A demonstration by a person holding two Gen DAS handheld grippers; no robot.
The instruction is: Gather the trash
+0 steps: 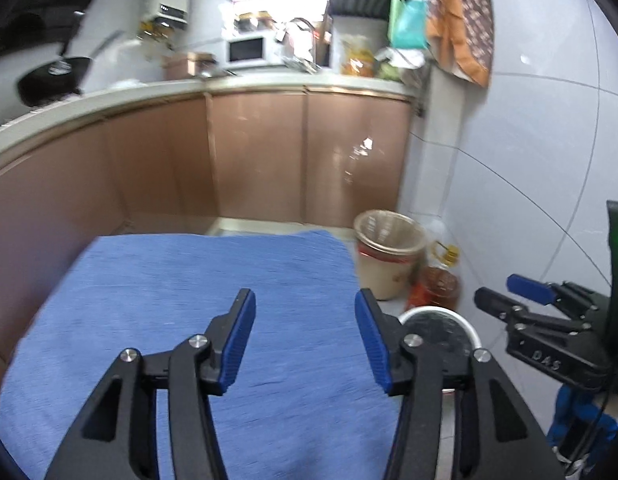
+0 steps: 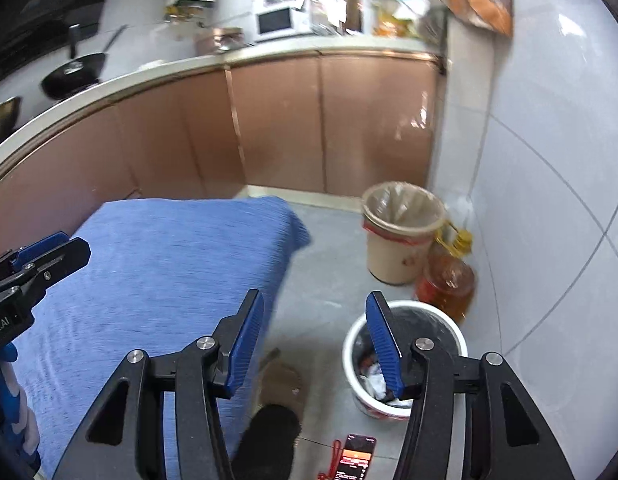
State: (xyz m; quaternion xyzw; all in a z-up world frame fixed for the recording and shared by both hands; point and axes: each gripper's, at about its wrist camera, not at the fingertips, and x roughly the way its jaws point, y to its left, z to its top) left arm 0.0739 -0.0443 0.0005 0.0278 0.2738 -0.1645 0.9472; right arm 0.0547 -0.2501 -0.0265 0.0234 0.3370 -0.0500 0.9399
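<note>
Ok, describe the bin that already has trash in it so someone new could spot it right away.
Start at the blue-covered table and look to the floor on its right, toward the tiled wall. The white bucket with the black liner sits nearest, crumpled scraps inside; the beige bin behind it has a clear liner and looks empty.

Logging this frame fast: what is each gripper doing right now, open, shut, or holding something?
Left gripper: open, holding nothing, over the blue cloth.
Right gripper: open, holding nothing, above the floor beside the white bin.
</note>
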